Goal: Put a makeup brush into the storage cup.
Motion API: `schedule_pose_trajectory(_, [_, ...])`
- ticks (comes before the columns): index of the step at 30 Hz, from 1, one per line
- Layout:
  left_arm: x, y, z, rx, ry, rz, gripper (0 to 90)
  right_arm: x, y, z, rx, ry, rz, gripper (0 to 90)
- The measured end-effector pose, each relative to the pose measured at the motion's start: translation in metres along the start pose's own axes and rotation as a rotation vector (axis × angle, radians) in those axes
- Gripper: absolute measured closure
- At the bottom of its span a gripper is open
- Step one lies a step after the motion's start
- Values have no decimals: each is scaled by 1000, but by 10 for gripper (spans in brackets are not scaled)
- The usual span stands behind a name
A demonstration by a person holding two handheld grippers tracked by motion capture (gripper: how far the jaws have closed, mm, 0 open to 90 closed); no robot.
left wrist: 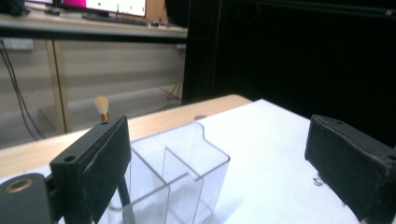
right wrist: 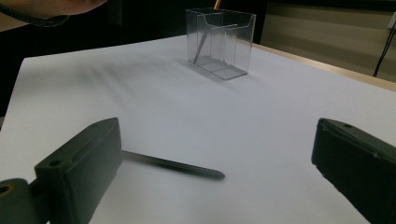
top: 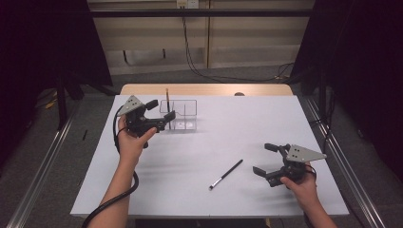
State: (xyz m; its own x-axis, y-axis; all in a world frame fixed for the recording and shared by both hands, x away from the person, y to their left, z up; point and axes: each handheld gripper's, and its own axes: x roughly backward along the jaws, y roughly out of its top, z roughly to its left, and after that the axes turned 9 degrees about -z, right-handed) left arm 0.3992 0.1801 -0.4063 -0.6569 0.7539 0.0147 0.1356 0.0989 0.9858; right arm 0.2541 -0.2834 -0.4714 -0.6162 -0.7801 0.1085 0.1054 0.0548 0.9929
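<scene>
Right tongs [top: 263,158]: spread wide with nothing between them, held low over the bench [top: 285,118] and pointed toward the loose brush; judged staged for a pick-up.
Loose brush [top: 226,174]: lies flat on the white bench just left of the right tongs, pale bristle end nearest the person, dark handle slanting away; untouched.
Left tongs [top: 161,110]: spread apart, gripping nothing, beside the organiser's left end; judged a release posture.
Clear organiser [top: 183,115]: stands at the far left of the bench, divided into compartments.
Stowed brush [top: 167,107]: leans upright in the left compartment, bristles up [left wrist: 101,103]; placement judged complete.
</scene>
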Motion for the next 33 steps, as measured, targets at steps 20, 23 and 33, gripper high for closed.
schedule_pose_trajectory(20, [14,-8,-4,-26,-51,6,0,0,0,0,0,1,-1,13])
schedule_pose_trajectory(23, [15,-9,-6,-34,-64,13,0,0,0,0,1,-1,0,13])
schedule_pose_trajectory(33, [25,-12,-10,-76,-102,29,0,0,0,0,-1,-1,-2,13])
